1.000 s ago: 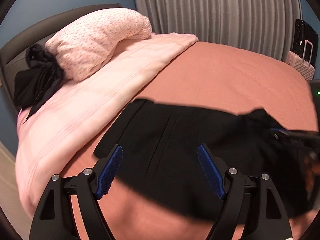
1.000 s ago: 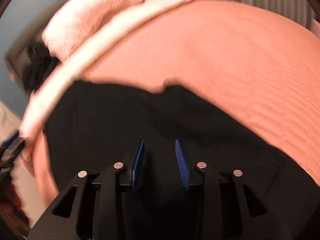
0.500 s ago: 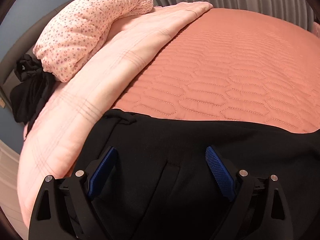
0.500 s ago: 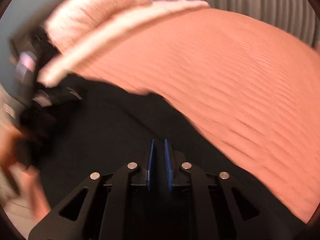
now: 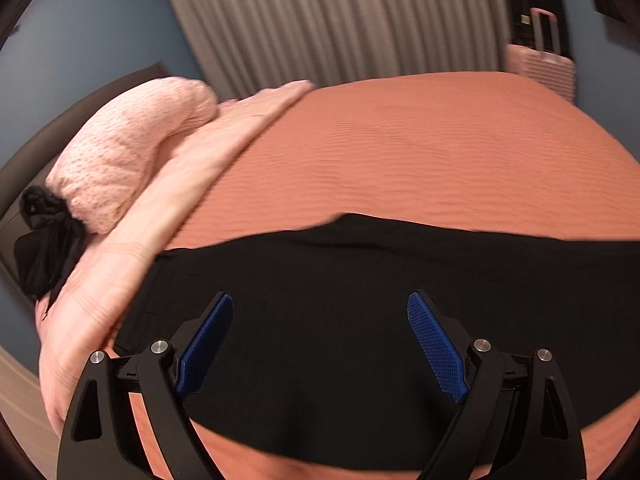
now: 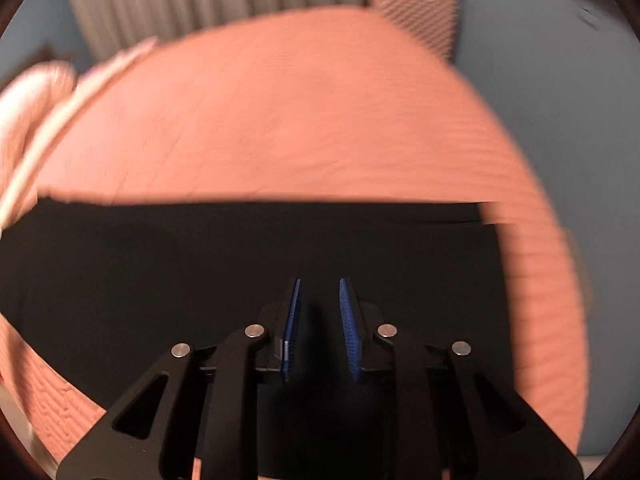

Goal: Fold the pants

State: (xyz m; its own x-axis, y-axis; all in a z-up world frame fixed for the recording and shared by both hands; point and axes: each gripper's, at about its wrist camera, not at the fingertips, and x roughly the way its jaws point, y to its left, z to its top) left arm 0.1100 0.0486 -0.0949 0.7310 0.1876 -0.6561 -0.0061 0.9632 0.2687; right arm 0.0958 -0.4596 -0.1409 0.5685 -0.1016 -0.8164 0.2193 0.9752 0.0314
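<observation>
Black pants lie flat in a wide band across the near part of the salmon bedspread. My left gripper hovers over them with its blue pads wide apart and nothing between them. In the right wrist view the pants stretch from the left edge to near the bed's right edge. My right gripper is over them with a narrow gap between its pads; no cloth shows between them. Both views are motion-blurred.
A pink folded blanket and a floral pillow lie at the left of the bed, with a black garment beside them. Grey curtains and a pink suitcase stand behind. The bed's right edge drops off.
The left gripper has pulled back and lifted, still open. The right gripper closed to nearly shut half a second ago and has opened slightly, and it swung right toward the bed's edge.
</observation>
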